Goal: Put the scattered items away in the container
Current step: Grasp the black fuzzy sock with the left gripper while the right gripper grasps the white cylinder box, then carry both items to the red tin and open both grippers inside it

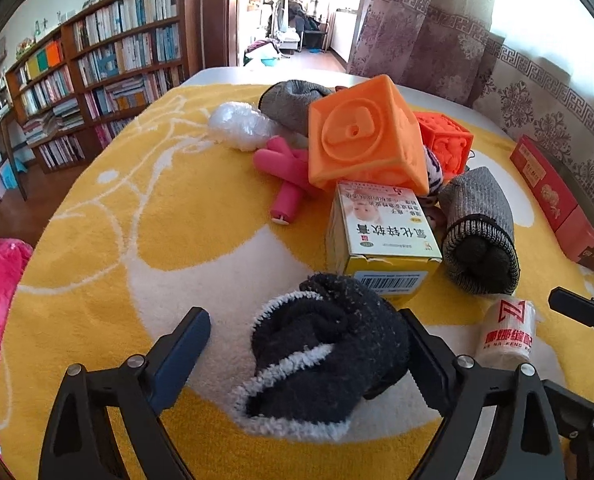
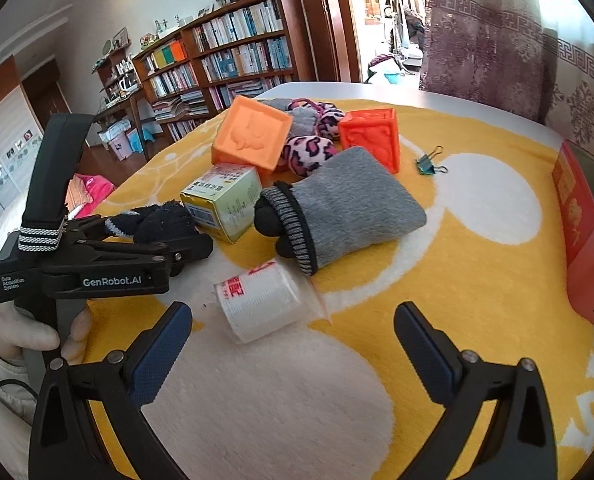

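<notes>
My left gripper (image 1: 303, 350) is open around a rolled black sock with white trim (image 1: 329, 356); the sock touches the right finger and lies apart from the left one. Seen from the right wrist, the left gripper (image 2: 193, 246) sits at that sock (image 2: 157, 222). My right gripper (image 2: 293, 344) is open and empty just before a white thread roll (image 2: 259, 306), also seen in the left wrist view (image 1: 507, 334). Past them lie a yellow ointment box (image 1: 381, 236), a grey sock roll (image 2: 337, 208), two orange cubes (image 1: 363, 140) (image 2: 371, 138) and a red box (image 2: 589, 236) at right.
A pink toy (image 1: 287, 172), a white wrapped bundle (image 1: 239, 124), another grey sock (image 1: 289, 100), a pink leopard-print item (image 2: 307, 152) and a green binder clip (image 2: 429, 164) lie on the yellow and white towel (image 2: 477, 280). Bookshelves stand beyond the table's left side.
</notes>
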`<state>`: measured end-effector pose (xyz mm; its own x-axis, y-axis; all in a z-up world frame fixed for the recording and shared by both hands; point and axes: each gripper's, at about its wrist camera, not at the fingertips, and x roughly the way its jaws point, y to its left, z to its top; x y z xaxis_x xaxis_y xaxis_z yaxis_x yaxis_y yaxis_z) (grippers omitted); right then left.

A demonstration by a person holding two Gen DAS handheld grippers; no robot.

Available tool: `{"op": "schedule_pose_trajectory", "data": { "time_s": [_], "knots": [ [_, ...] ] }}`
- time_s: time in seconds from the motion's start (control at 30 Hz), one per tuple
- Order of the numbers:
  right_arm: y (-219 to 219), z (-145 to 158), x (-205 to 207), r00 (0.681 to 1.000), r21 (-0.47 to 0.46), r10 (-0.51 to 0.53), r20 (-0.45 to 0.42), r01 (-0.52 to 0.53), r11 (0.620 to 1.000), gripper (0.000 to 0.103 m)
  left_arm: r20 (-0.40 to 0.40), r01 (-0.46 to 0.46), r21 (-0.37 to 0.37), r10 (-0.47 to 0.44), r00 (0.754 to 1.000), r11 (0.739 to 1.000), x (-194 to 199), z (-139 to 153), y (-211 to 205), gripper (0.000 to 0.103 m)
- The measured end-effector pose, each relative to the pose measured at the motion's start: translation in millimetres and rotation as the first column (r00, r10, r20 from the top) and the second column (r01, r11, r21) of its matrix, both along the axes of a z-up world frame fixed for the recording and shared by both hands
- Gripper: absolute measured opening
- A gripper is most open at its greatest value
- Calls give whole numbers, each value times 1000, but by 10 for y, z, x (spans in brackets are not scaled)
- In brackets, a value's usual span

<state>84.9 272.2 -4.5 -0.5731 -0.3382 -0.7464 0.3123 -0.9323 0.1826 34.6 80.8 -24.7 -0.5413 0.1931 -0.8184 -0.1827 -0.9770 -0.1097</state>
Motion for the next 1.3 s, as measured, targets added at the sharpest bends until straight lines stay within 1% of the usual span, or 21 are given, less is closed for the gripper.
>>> {"op": "schedule_pose_trajectory", "data": {
  "time_s": [0.03,0.07,0.1,0.13,0.17,0.23,0.27,0.3,0.33,0.4,0.43,0.5,0.67,0.8,0.97,1.13,1.3],
  "knots": [
    [-20,-1,-14,1000,3,0,0,0,1000,100,-3,4,2,-4,1000,1000,2,6,-2,86],
    [-35,-3,-27,1000,6,1,1,-1,1000,96,-6,9,6,-9,1000,1000,5,11,-2,81],
    [-54,-6,-38,1000,10,4,4,-4,1000,93,-7,15,13,-15,1000,1000,7,16,-3,78],
    [-77,-8,-47,1000,14,10,8,-10,1000,86,-8,18,15,-18,1000,1000,9,18,-2,78],
    [-102,-24,-56,1000,21,17,16,-18,1000,76,-8,20,15,-20,1000,1000,11,19,0,78],
    [-155,-70,-74,999,34,32,39,-34,999,65,-9,22,17,-22,1000,1000,15,22,0,78],
    [-171,-94,-82,998,31,41,48,-42,999,59,-10,23,19,-22,1000,1000,18,27,-5,74],
    [-186,-109,-83,997,32,47,53,-48,998,57,-12,24,23,-24,1000,999,24,35,-9,68],
    [-198,-116,-81,997,36,50,53,-52,998,53,-13,27,28,-27,1000,999,29,41,-11,65],
    [-197,-119,-78,998,39,51,48,-52,998,51,-11,32,38,-32,999,999,44,54,-12,60],
    [-189,-120,-75,998,35,50,48,-52,998,49,-9,33,40,-32,999,999,56,61,-11,60],
    [-166,-122,-68,998,23,48,49,-49,999,48,-8,32,41,-32,999,999,78,73,-7,59],
    [-104,-99,-33,998,-7,41,39,-41,999,48,-5,23,49,-23,1000,999,120,113,-18,59],
    [-72,-39,17,999,-37,44,21,-43,998,48,2,24,74,-25,1000,997,150,161,-27,59],
    [2,38,96,999,-73,36,-1,-36,997,48,-25,53,70,-52,998,996,222,265,65,59],
    [139,111,100,1000,-98,-5,-19,4,995,48,-53,91,64,-88,995,994,282,363,195,59],
    [390,216,118,995,-122,-92,-50,85,989,48,-69,122,60,-118,991,991,288,417,319,59]
  ]
}}
